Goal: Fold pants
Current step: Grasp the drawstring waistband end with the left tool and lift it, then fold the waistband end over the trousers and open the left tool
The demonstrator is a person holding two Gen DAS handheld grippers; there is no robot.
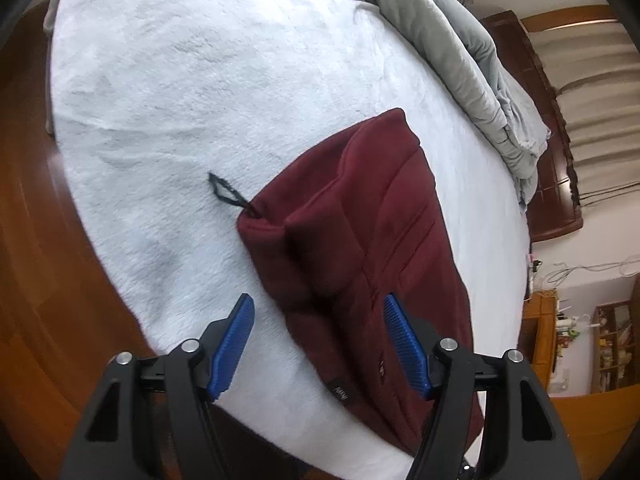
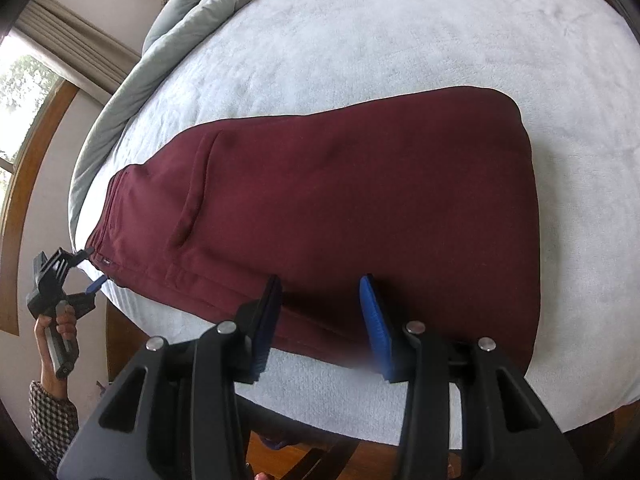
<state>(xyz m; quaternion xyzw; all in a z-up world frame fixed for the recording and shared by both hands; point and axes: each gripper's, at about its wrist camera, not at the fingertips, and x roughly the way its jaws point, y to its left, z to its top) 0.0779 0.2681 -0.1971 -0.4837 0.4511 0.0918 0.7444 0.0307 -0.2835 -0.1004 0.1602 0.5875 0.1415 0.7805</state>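
pants (image 1: 372, 248) lie on the pale bed cover (image 1: 200, 80) at 4 o'clock in the left wrist view, already doubled over; left gripper (image 1: 318, 340) gapes, holding nothing, drawstring (image 1: 230, 194) trailing out at 9. right wrist view: right gripper (image 2: 320, 320) spread wide at the near hem, probably needs to pinch and fold across. grey duvet (image 2: 192, 12) bunched at 11, not blocking.

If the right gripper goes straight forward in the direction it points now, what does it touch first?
Most likely the dark red pants. The open right gripper points at their near edge on the white blanket, and nothing else lies between. How high it hangs above the cloth is unclear.
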